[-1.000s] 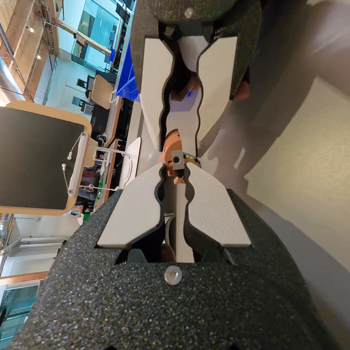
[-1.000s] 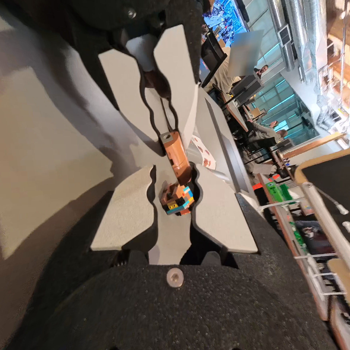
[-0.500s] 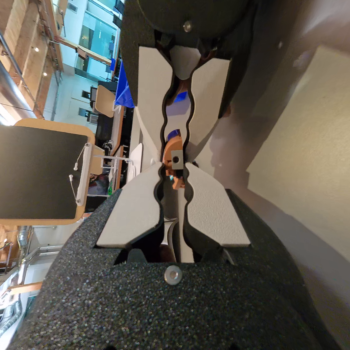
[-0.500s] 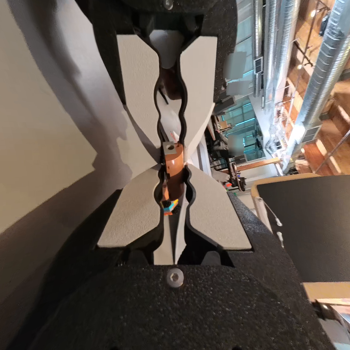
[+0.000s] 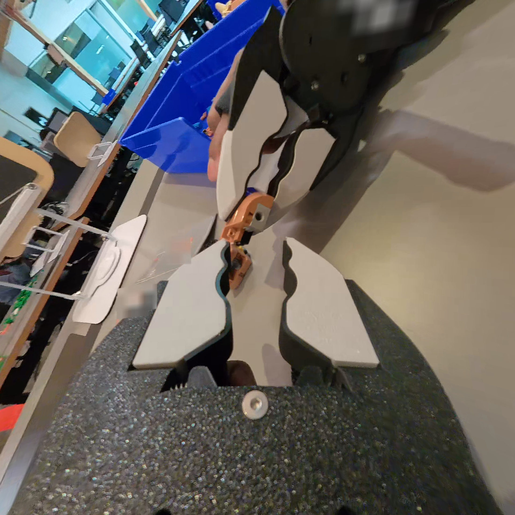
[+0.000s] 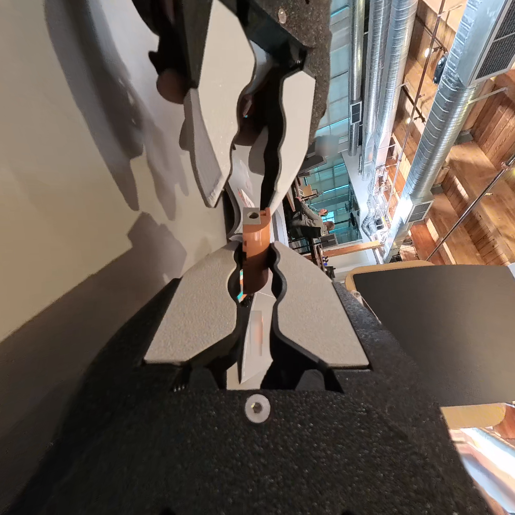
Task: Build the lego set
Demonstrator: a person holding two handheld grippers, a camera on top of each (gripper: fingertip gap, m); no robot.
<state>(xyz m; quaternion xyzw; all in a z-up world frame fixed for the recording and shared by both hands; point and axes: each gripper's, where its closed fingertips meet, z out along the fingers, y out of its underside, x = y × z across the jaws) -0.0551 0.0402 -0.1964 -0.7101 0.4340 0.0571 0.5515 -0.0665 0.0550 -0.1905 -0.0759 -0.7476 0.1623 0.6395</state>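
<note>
Nearest to us in the left wrist view, our left gripper [image 5: 255, 252] stands with its jaws apart and nothing clamped between them; a small brown lego piece [image 5: 240, 269] lies against the inner edge of one finger, touching it but not pinched. Just past the tips, the brown lego assembly [image 5: 249, 216], with a grey block at its end, is held up above the counter [image 5: 418, 264] by the right gripper [image 5: 250, 207], whose jaws are closed on it.

In the right wrist view the same brown assembly [image 6: 255, 257] sits clamped between our right gripper's [image 6: 255, 250] jaws, its grey end pointing outward, and the left gripper [image 6: 242, 206] stands just beyond that end with a clear gap between its fingers.

Farther off, blue bins [image 5: 181, 122] rest on the counter's far side.

We judge the step to be joining or regripping the sub-assembly held in the air. Next we would need to line the left jaws up on the free part and close gently, keeping the right grip firm.
</note>
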